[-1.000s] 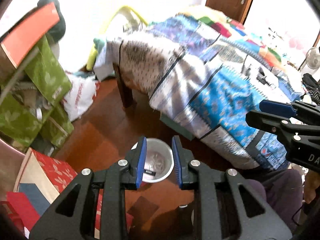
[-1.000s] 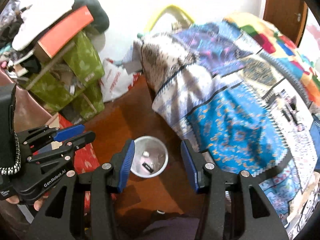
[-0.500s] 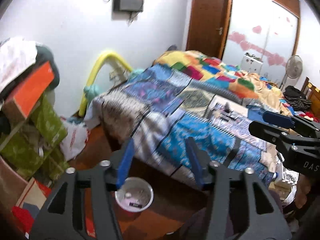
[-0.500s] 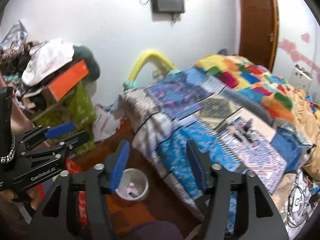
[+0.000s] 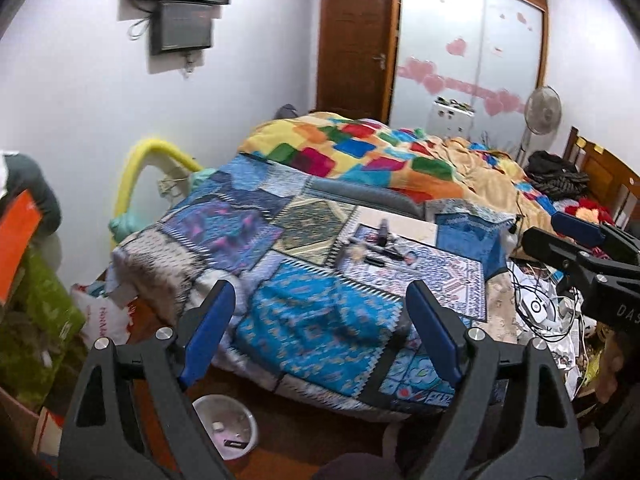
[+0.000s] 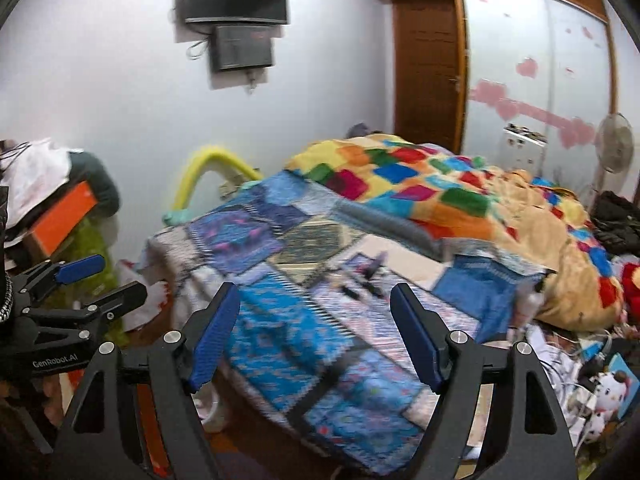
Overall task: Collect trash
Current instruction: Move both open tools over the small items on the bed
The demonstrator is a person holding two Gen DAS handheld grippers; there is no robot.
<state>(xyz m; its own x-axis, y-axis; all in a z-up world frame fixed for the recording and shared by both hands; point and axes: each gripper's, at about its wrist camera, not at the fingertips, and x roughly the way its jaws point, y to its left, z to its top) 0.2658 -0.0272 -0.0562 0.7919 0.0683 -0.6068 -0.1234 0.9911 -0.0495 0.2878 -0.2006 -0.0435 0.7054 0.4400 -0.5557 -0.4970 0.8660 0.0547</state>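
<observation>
A small white bin [image 5: 226,432] stands on the wooden floor by the bed's near corner, with a few scraps in it. My left gripper [image 5: 320,330] is open and empty, raised above the bin and facing the bed. My right gripper [image 6: 316,332] is open and empty too, also facing the bed. Several small dark items [image 5: 380,246] lie on a patterned cloth on the bed; they look blurred in the right wrist view [image 6: 366,280]. Each gripper shows at the edge of the other's view.
A bed [image 5: 304,240] with patchwork blankets fills the middle. Green boxes and an orange box [image 5: 24,280] are stacked at left. Cables and clutter [image 5: 540,312] lie at the right. A fan [image 5: 542,110], wardrobe and door stand behind.
Both grippers have tilted up from the bin on the floor toward the bed. The left jaws, narrow a second ago, have opened wide.
</observation>
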